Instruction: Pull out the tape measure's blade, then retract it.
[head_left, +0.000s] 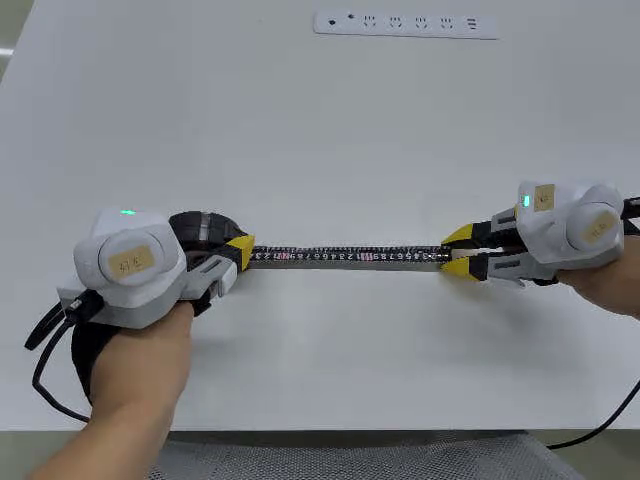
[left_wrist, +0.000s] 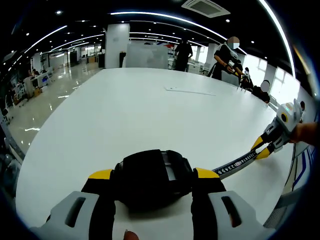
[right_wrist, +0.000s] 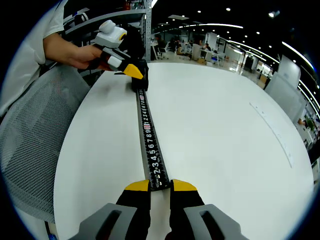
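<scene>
A black tape measure case (head_left: 203, 230) rests on the white table (head_left: 300, 130), clamped between the yellow-tipped jaws of my left gripper (head_left: 236, 253); the case (left_wrist: 152, 176) sits close in the left gripper view, my left gripper (left_wrist: 152, 175) around it. Its dark blade (head_left: 345, 256) with printed numbers stretches rightward, flat along the table. My right gripper (head_left: 458, 250) is shut on the blade's end. In the right gripper view the blade (right_wrist: 148, 137) runs from my right gripper (right_wrist: 160, 186) away to the case (right_wrist: 140, 80).
A white power strip (head_left: 405, 24) lies at the table's far edge. A grey mesh chair back (right_wrist: 35, 150) stands beside the near table edge. Cables trail from both grippers. People stand beyond the far side of the table in the left gripper view.
</scene>
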